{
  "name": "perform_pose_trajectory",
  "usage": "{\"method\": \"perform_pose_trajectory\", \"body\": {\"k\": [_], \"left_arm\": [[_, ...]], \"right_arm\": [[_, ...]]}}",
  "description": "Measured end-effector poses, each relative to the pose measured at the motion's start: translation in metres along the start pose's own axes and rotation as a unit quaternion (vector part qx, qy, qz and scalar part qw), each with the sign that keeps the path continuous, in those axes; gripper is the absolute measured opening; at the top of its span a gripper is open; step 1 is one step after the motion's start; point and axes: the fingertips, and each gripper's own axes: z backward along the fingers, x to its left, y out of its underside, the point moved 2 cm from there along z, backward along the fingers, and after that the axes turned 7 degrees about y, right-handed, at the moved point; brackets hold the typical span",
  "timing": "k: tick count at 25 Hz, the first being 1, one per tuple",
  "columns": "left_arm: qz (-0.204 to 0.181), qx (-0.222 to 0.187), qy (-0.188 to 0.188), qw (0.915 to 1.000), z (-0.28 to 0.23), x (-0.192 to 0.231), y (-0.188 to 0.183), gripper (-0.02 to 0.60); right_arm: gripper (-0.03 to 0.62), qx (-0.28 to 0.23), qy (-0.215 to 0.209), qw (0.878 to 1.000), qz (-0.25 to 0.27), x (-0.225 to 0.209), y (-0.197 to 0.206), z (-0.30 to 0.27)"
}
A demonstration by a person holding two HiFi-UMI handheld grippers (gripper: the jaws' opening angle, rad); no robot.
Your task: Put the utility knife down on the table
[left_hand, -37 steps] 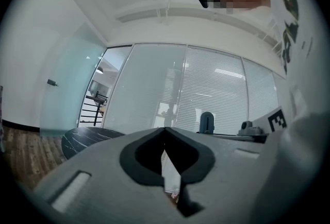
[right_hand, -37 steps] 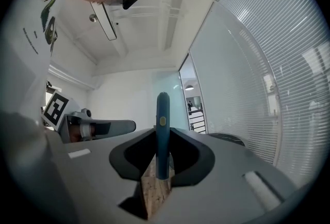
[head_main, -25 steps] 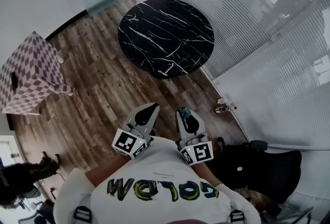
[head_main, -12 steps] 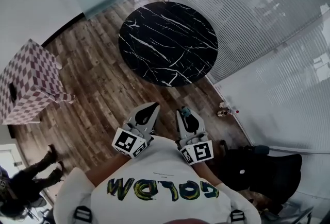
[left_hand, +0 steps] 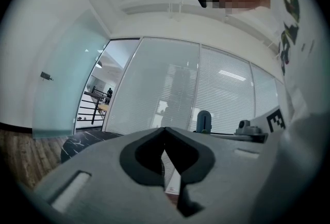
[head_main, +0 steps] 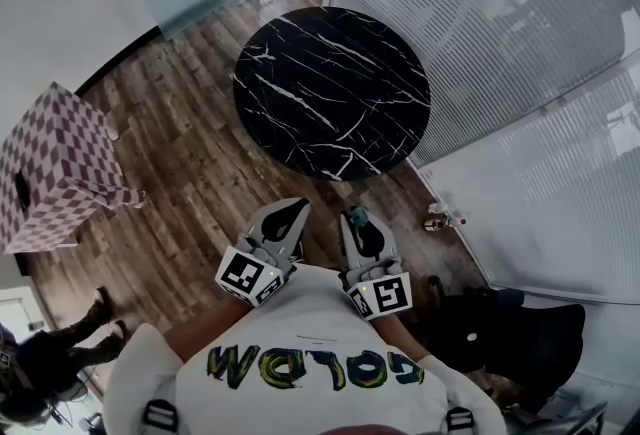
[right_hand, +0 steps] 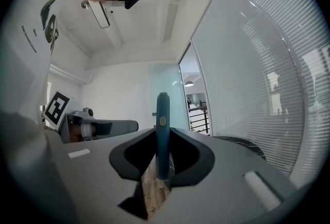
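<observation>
Checkered box (head_main: 55,168): at the far left of the head view, standing on the wood floor (head_main: 190,173).
Left gripper (head_main: 283,221): held out level in front of the person's chest, over the floor. In its own view the jaws (left_hand: 165,133) meet at their tips with nothing between them.
Round table (head_main: 332,93): black top with white veins, ahead of both grippers and well apart from them. Its surface is bare.
Right gripper (head_main: 360,228): just beside the left one, also pointing level toward the table, and clenched on the utility knife.
Utility knife (right_hand: 163,115): blue handle with a small pale button, standing upright between the right gripper's pads. Its upper end rises above the jaws. In the head view its tip (head_main: 358,216) shows at the front of the right gripper, over the floor and short of the table.
Glass wall (head_main: 520,123): slatted blinds behind it, running along the right of the table and the grippers.
</observation>
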Motion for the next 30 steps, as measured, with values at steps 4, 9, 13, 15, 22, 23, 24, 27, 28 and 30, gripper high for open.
{"method": "perform_pose_trajectory", "body": {"k": [4, 9, 13, 15, 22, 23, 24, 27, 28, 30], "left_arm": [[0.001, 0.006, 0.003, 1.0000, 0.002, 0.009, 0.004, 0.003], [0.009, 0.010, 0.003, 0.9999, 0.004, 0.014, 0.007, 0.003], [0.011, 0.013, -0.003, 0.9999, 0.000, 0.020, 0.009, 0.003], [0.010, 0.012, -0.006, 0.9999, -0.004, 0.022, 0.009, 0.003], [0.007, 0.007, -0.016, 0.9998, -0.030, 0.036, 0.004, 0.003], [0.004, 0.007, -0.016, 0.9998, -0.036, 0.037, 0.003, 0.003], [0.003, 0.006, -0.016, 0.9998, -0.043, 0.038, 0.001, 0.003], [0.001, 0.005, -0.018, 0.9998, -0.064, 0.038, -0.002, 0.003], [-0.002, 0.004, -0.017, 0.9998, -0.072, 0.039, -0.002, 0.003], [-0.006, 0.002, -0.018, 0.9998, -0.088, 0.041, -0.005, 0.003]], "right_arm": [[0.074, 0.006, -0.006, 1.000, 0.000, 0.008, 0.004, -0.011], [0.074, 0.016, -0.008, 1.000, -0.002, 0.010, 0.008, -0.019], [0.074, 0.022, -0.010, 1.000, -0.004, 0.005, 0.012, -0.025], [0.074, 0.021, -0.011, 1.000, -0.005, 0.000, 0.012, -0.029], [0.074, 0.016, -0.017, 1.000, -0.005, -0.024, 0.005, -0.050], [0.074, 0.014, -0.018, 1.000, -0.005, -0.029, 0.003, -0.052], [0.074, 0.013, -0.018, 1.000, -0.004, -0.035, 0.002, -0.055], [0.074, 0.009, -0.020, 1.000, -0.005, -0.055, -0.003, -0.062], [0.074, 0.007, -0.021, 1.000, -0.004, -0.063, -0.005, -0.065], [0.074, 0.003, -0.024, 1.000, -0.003, -0.077, -0.011, -0.072]]}}
